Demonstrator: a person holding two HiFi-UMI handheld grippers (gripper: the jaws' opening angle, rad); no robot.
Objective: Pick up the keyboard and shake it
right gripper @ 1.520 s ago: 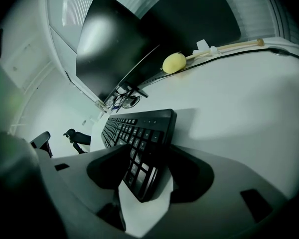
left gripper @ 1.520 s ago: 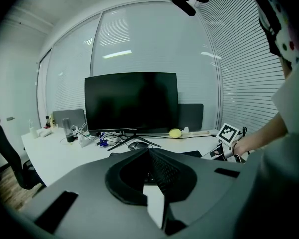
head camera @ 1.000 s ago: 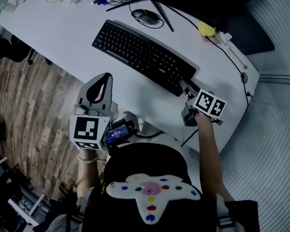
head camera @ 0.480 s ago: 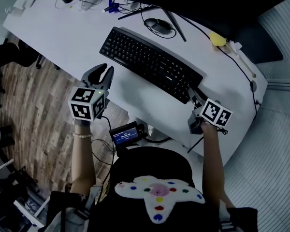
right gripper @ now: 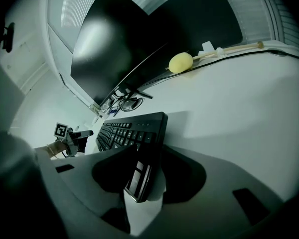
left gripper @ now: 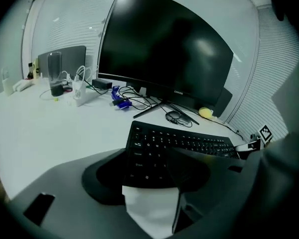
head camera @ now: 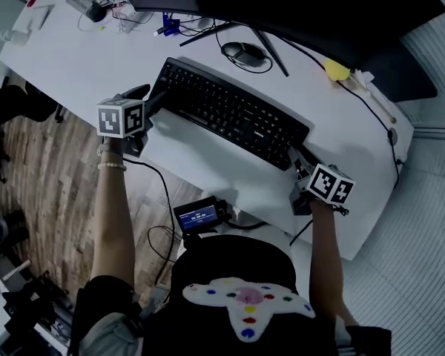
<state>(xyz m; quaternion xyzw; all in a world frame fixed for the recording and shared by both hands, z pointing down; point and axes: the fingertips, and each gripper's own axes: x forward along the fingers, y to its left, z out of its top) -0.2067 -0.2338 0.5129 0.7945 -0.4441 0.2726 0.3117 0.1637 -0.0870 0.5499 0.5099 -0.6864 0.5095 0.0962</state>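
Now the left gripper (left gripper: pixel 154 183) stands spread, its jaws having just been opening, with the left end of the keyboard (head camera: pixel 230 113) between them but not yet pinched. The right gripper (head camera: pixel 300 173) looks clamped on the right end. The keyboard lies flat on the table (head camera: pixel 74 58), in front of the monitor (left gripper: pixel 164 44). Best to slide the left jaws well over the edge, squeeze firmly, then lift both ends level together, clear of the mouse (head camera: pixel 243 50) behind.
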